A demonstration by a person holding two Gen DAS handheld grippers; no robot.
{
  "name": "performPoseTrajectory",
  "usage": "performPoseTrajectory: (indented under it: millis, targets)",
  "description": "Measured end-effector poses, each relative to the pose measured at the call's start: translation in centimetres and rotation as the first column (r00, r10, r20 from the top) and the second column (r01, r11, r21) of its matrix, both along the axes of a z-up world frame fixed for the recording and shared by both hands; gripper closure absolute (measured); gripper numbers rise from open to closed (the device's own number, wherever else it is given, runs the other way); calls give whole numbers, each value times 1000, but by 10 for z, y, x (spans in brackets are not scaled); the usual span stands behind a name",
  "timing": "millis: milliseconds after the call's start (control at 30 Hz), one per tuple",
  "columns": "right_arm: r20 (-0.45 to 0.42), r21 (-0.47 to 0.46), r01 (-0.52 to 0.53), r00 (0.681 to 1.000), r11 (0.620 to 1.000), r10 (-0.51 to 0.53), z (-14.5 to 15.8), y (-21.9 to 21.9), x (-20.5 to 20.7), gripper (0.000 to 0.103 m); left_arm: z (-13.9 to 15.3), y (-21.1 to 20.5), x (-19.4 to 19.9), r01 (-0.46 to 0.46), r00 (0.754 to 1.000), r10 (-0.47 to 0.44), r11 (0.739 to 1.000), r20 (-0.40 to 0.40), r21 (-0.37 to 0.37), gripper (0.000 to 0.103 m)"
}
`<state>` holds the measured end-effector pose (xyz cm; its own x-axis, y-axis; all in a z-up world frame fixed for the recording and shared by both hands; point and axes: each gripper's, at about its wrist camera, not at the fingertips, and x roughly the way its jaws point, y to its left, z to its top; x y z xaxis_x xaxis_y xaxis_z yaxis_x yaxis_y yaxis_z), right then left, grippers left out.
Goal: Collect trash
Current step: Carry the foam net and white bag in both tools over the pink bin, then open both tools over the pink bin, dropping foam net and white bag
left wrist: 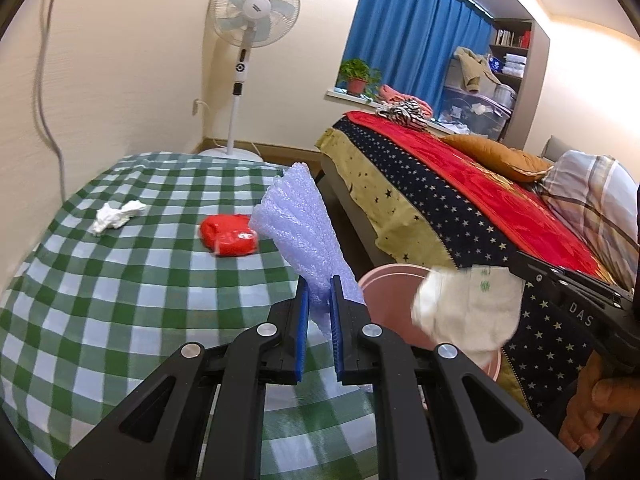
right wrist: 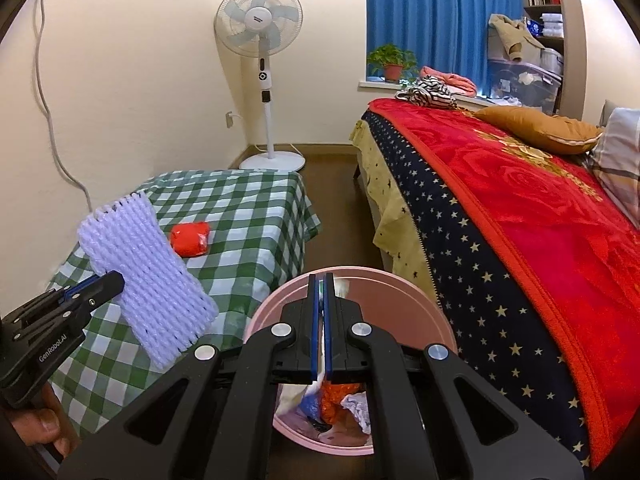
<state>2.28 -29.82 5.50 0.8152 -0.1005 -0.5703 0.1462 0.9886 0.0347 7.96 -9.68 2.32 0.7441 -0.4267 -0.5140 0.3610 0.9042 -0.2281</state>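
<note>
Left gripper point(left wrist: 320, 312) is nearest in its own view, jaws nearly together, pinching foam net point(left wrist: 298, 224) at its lower end; most of the net sticks up and out, free. From the right wrist view the net hangs over the table point(right wrist: 256, 216) edge, not yet over the bin point(right wrist: 400, 280).

Right gripper point(right wrist: 321, 320) has jaws pressed almost flat w/ only a thin white sliver between them; left view shows it pinching a wrapper point(left wrist: 468, 312) above the bin. Bin already has mixed trash at the bottom.

Still on the table: red bag point(left wrist: 230, 235) and tissue point(left wrist: 116, 216), well apart from both grippers.

Risks, as I judge them:
- Net is light and springy, held by one end only, so a quick swing could pull it out of the pinch and it'd land on the floor between table and bin.
- Wrapper is flimsy and partly blurred; if let go off-centre it may drift or catch the rim instead of dropping in.
- Both grippers head for the same bin, so they could bump over the opening.
- Bin sits near the bed point(right wrist: 520, 220); a knock could tip it.
</note>
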Motion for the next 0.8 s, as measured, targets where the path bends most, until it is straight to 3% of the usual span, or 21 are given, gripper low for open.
performPoseTrajectory:
  millis: [800]
  targets:
    - [4, 36, 150, 989, 988, -150, -7, -43, 4, 101, -26, -83, 19, 124, 991, -123, 992, -51, 20, 93]
